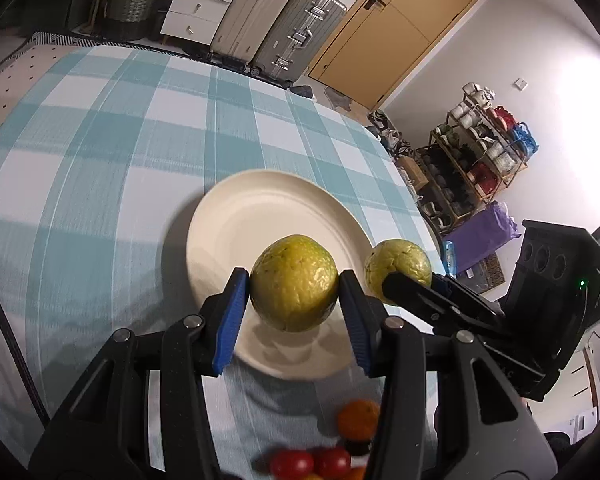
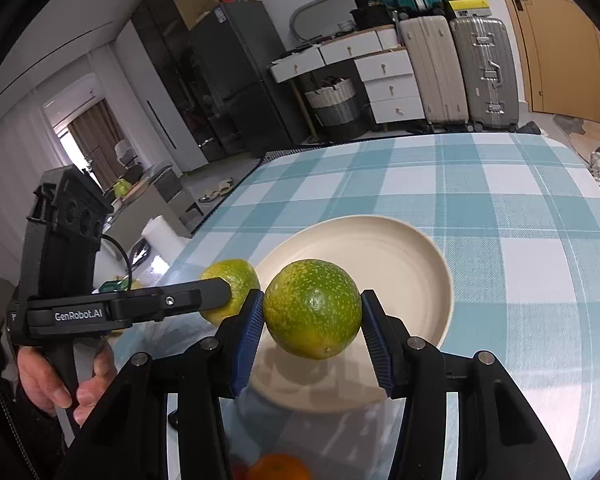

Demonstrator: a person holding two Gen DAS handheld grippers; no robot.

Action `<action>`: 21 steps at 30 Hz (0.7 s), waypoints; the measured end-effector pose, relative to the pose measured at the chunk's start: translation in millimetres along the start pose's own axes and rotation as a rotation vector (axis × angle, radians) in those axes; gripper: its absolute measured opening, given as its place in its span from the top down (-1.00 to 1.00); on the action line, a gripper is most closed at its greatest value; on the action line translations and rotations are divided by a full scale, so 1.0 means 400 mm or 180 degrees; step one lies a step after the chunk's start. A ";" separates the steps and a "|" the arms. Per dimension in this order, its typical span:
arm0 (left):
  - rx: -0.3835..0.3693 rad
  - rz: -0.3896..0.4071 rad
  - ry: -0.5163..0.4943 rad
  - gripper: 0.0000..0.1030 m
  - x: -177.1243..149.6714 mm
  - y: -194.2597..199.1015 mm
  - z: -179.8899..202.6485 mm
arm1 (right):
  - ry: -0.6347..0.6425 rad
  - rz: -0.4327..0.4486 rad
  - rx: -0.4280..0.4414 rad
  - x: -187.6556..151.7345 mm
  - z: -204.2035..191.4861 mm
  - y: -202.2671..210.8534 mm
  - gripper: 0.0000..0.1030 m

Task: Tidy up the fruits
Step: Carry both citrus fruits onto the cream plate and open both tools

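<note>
My left gripper [image 1: 294, 292] is shut on a green-yellow citrus fruit [image 1: 294, 282] and holds it above the near part of a cream plate [image 1: 260, 208]. My right gripper [image 2: 312, 314] is shut on a second green citrus fruit [image 2: 312, 308] and holds it above the same plate [image 2: 400, 252], which has nothing on it. Each gripper's fruit also shows in the other view: the right one's fruit [image 1: 398, 266] at the plate's right edge, the left one's fruit [image 2: 236, 284] at its left edge. Both fruits hang above the plate without touching it.
The plate sits on a table with a blue-and-white checked cloth [image 1: 100, 140]. An orange [image 1: 358, 418] and small red tomatoes [image 1: 312, 462] lie on the cloth near me, below the grippers. Suitcases [image 2: 452, 72] and drawers stand beyond the table's far edge.
</note>
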State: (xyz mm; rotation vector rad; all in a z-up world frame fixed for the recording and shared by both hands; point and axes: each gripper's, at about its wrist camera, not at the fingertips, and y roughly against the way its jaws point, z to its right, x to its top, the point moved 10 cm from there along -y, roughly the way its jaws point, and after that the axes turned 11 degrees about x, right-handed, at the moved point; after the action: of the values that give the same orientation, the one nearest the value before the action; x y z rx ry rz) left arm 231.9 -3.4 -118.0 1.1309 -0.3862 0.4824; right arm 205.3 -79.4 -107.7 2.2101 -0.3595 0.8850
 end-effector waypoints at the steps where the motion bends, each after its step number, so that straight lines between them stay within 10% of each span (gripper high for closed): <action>1: 0.0004 -0.0009 -0.0001 0.16 0.011 -0.012 0.003 | -0.0013 -0.0006 -0.0004 0.005 0.011 -0.006 0.04; 21: 0.0051 -0.0262 0.0143 0.16 0.108 -0.208 -0.008 | -0.0258 -0.0137 -0.0024 0.053 0.170 -0.154 0.04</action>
State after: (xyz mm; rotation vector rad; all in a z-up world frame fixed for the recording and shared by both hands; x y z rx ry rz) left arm 313.9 -21.7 -159.8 1.1451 -0.2960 0.4385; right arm 283.7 -84.0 -159.6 2.2428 -0.3516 0.7714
